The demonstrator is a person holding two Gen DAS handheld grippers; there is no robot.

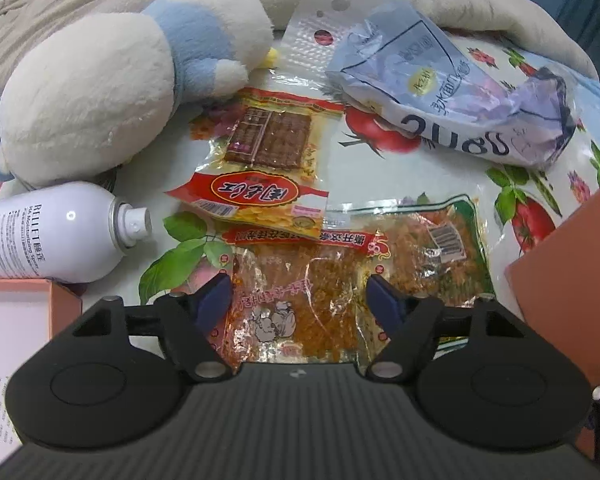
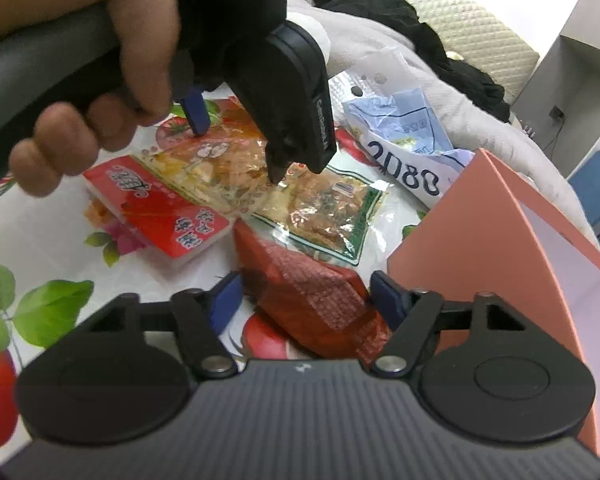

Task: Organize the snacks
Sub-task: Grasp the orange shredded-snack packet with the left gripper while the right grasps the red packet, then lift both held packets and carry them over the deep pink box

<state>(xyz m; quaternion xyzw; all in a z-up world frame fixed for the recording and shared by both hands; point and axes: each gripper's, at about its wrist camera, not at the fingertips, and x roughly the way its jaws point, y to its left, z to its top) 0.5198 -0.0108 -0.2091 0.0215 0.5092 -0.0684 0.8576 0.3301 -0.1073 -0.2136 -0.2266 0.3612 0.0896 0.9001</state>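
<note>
My left gripper [image 1: 300, 294] is open, its blue fingertips on either side of an orange spicy snack packet [image 1: 300, 300] lying flat on the fruit-print cloth [image 1: 380, 140]. The same gripper shows in the right wrist view [image 2: 236, 156], pressing down over that packet [image 2: 220, 172]. My right gripper [image 2: 306, 294] is open around a dark red snack packet [image 2: 312, 292]; I cannot tell if it touches it. A red-and-yellow packet [image 1: 260, 168], a green-edged packet [image 1: 432, 256] and a crumpled white-blue bag [image 1: 452, 92] lie beyond.
A white-and-blue plush toy [image 1: 112, 80] and a white spray can [image 1: 48, 232] lie at the left. A pink box [image 2: 512, 240] stands open at the right, with another pink box edge [image 1: 28, 300] at the lower left. Bedding [image 1: 460, 8] lies behind.
</note>
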